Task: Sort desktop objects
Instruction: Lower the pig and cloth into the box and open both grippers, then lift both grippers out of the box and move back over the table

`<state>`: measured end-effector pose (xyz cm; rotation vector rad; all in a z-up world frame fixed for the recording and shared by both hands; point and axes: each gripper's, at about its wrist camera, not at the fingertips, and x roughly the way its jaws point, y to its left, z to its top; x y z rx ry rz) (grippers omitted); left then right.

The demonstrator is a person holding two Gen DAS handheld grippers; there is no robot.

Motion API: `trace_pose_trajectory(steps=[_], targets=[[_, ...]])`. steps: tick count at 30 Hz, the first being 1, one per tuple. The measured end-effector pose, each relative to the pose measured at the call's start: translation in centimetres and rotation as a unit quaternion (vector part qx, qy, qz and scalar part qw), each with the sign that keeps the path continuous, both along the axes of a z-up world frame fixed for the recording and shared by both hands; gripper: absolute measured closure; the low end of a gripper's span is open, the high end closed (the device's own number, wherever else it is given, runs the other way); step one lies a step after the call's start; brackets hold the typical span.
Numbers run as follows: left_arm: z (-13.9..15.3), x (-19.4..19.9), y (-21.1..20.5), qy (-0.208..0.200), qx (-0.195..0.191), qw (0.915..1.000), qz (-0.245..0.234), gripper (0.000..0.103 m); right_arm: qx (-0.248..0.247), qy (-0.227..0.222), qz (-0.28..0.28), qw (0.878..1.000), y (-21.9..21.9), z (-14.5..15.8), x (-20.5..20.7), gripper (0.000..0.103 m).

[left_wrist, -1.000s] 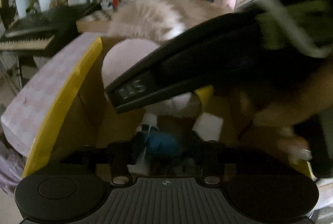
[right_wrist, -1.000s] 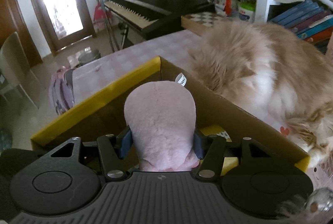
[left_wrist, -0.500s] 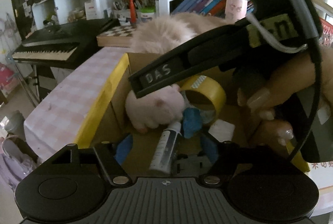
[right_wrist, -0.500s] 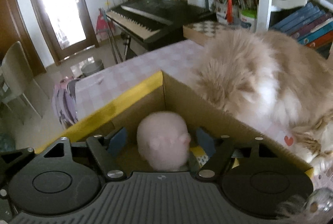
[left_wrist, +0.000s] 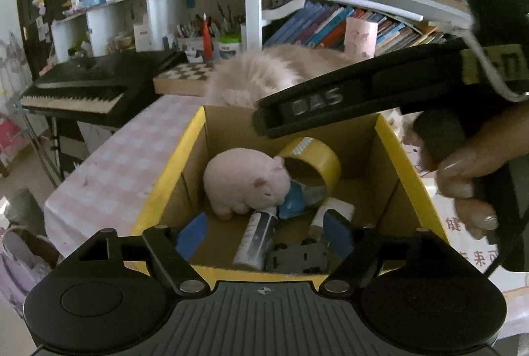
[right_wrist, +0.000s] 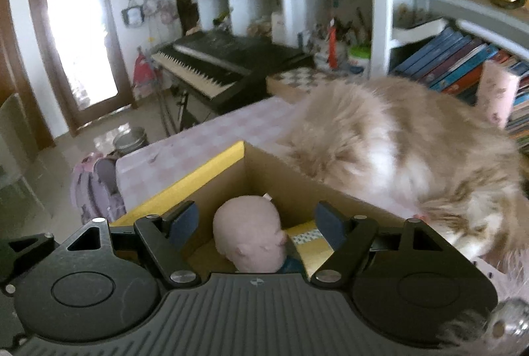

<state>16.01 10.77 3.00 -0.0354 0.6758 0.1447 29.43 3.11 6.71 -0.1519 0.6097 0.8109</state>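
Note:
A cardboard box with yellow flaps [left_wrist: 168, 177] stands on the checked table. Inside lie a pink plush pig [left_wrist: 246, 184], a yellow tape roll [left_wrist: 314, 159], a spray bottle [left_wrist: 256, 238], a blue item [left_wrist: 292, 202], a white item [left_wrist: 334, 210] and a dark toy car [left_wrist: 299, 256]. My left gripper [left_wrist: 264, 235] is open and empty above the box's near edge. My right gripper [right_wrist: 256, 222] is open and empty above the pig [right_wrist: 249, 238] in the box [right_wrist: 205, 172]. The right tool's body [left_wrist: 363, 98] crosses over the box in the left wrist view.
A fluffy cat [right_wrist: 396, 154] lies on the table right behind the box, also in the left wrist view [left_wrist: 274, 74]. A keyboard [left_wrist: 86, 91], a chessboard [left_wrist: 185, 74] and bookshelves [left_wrist: 347, 25] stand behind. The table edge [right_wrist: 132, 164] drops to the floor at left.
My right gripper opened and let the pink pig drop into the box. Both grippers have since risen and pulled back, so the box contents show.

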Motion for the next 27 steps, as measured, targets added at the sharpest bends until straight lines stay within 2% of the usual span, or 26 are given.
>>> trace_pose_trajectory(steps=[6, 18, 27], targets=[[1.3, -3.0, 0.6, -0.028, 0.001, 0.9995, 0.011, 0.017, 0.017, -0.036, -0.042, 0.998, -3.1, 1.6, -3.3, 0.027], [2.9, -8.9, 2.7, -0.063, -0.013, 0.9975, 0.027, 0.016, 0.019, -0.081, -0.113, 0.990, -6.8, 2.3, -11.6, 0.027], [2.0, -13.1, 2.5, -0.053, -0.027, 0.9981, 0.014, 0.016, 0.016, -0.062, -0.136, 0.989, -8.3, 0.2, -18.1, 0.027]])
